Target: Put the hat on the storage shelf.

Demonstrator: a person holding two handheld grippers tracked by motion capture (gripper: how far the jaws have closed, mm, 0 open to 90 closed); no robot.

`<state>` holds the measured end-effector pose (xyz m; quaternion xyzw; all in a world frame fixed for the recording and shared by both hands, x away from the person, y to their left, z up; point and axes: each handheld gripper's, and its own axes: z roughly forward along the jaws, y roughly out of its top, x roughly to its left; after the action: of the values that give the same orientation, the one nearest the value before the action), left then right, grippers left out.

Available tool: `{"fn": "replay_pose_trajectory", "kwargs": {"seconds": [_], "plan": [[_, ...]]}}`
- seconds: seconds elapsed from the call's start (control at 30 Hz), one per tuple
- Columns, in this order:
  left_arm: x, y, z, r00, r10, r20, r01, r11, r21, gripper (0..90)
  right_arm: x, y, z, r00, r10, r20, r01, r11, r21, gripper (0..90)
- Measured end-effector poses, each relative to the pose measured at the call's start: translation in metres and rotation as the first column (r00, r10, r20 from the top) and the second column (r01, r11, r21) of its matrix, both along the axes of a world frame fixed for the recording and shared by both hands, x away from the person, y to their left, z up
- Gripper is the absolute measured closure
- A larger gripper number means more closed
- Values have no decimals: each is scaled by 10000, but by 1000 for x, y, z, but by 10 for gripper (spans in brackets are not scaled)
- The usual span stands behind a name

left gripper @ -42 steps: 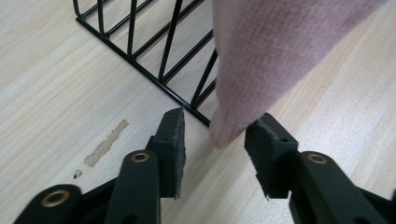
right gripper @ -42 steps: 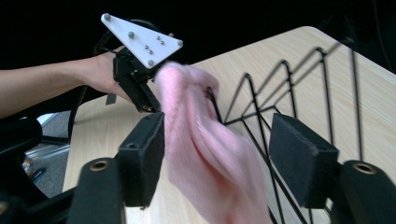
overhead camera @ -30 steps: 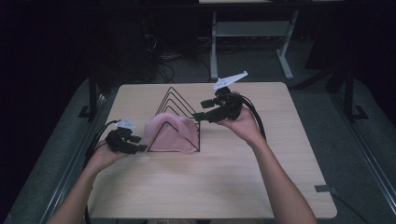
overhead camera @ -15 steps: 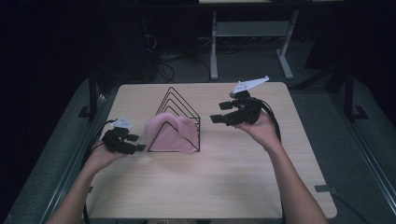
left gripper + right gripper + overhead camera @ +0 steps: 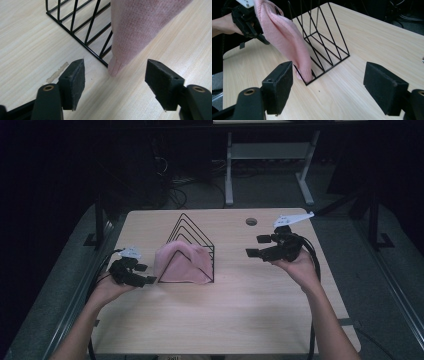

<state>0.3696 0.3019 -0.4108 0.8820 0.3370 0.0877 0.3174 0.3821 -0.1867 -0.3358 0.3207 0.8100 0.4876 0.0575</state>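
Now the pink cloth [image 5: 182, 264] hangs draped over the wire rack [image 5: 192, 232], seemingly settled; both grippers [image 5: 150, 280] [image 5: 256, 246] have just opened, empty. Withdraw straight back, jaws wide, without snagging it.

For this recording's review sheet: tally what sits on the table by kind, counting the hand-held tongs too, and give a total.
Black wire rack: 1
Pink knitted cloth, draped over the rack's near end: 1
Tongs: 2, the left tongs and the right tongs, both with jaws apart and nothing between them
Total: 4
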Motion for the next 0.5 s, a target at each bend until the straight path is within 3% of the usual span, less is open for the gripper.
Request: {"fn": "replay_pose_trajectory", "kwargs": {"seconds": [0.5], "plan": [[-9, 5, -7, 9999, 143, -89, -142, 9999, 75, 278, -20, -41, -25, 9965, -769, -315, 767, 9970, -75, 230]]}}
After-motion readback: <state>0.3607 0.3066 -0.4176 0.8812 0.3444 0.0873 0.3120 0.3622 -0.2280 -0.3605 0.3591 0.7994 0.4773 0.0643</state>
